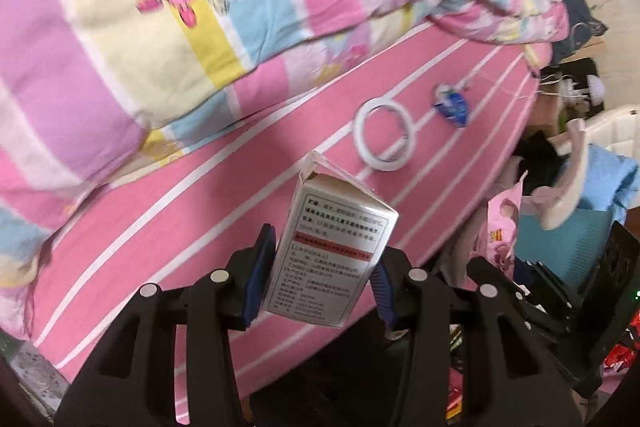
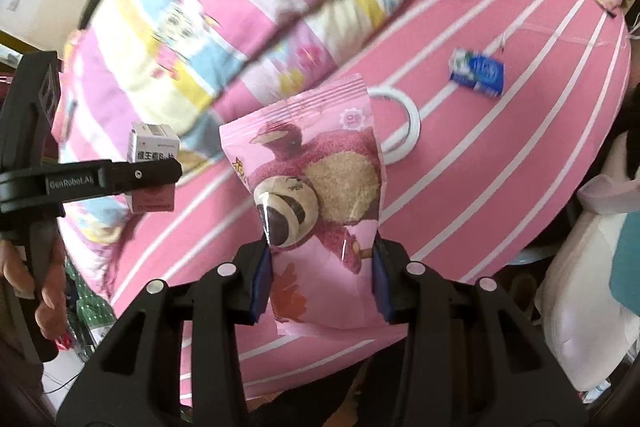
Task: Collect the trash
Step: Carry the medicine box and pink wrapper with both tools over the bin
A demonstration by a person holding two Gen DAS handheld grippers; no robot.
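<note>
Above the pink striped bedsheet [image 1: 200, 227], left gripper [image 1: 320, 275] clamps a white printed carton [image 1: 332, 251], held clear of the bed. Right gripper [image 2: 320, 275] pinches a pink bear-print snack bag [image 2: 316, 195], also lifted. On the sheet: tape ring [image 1: 382, 135], small blue packet [image 2: 478, 73]. Striped quilt [image 1: 120, 27] bunched behind.

At the bottom of both frames we see our grippers [image 1: 320, 279] [image 2: 320, 279]: black plastic linkages, round silver pins, blue ribbed pads [image 1: 260, 275], white "GenRobot.AI" lettering at left.
</note>
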